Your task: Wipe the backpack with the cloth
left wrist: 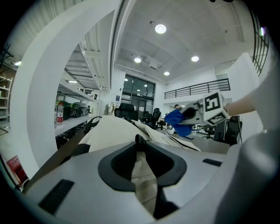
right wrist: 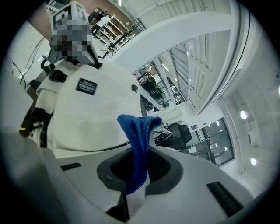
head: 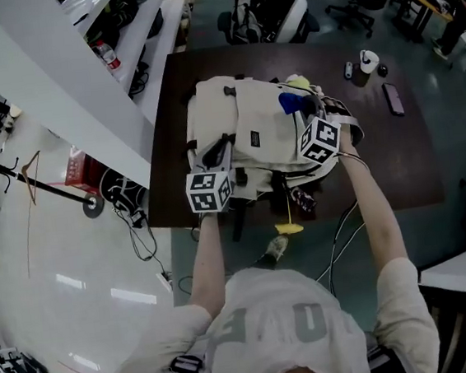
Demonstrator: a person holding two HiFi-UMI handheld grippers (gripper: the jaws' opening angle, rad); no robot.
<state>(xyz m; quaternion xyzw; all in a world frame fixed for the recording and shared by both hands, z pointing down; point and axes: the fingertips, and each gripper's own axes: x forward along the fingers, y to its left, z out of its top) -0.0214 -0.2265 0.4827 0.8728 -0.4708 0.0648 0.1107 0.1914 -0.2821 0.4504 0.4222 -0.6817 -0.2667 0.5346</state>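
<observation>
Where the dark table (head: 397,174) carries it, the backpack (head: 244,131) lies flat near the table's left half, cream fabric uppermost, with black buckles, dark straps and a small black label (head: 255,138) on the front panel. Its surface appears creased. Its lower edge reaches the near table edge.

Surroundings: a white cup (head: 369,61), a small dark item (head: 348,70) and a dark phone (head: 393,98) sit on the table to the right, well apart from the backpack. A yellow tag (head: 288,228) hangs below the near table edge among loose cables. Office chairs (head: 277,15) stand beyond the far edge. A white shelf with a bottle (head: 104,54) runs along the left. Nothing lies across the front panel.

Tools: the left gripper (head: 214,160) rests at the near-left corner of the backpack, jaws closed on a cream strap (left wrist: 142,175) that runs up between them. The right gripper (head: 306,112) is over the backpack's upper right part, jaws clamped on the blue cloth (head: 292,101), which bunches out past the tips and meets the fabric.

Arms: both forearms extend forward from the person, the left straight, the right reaching farther across
</observation>
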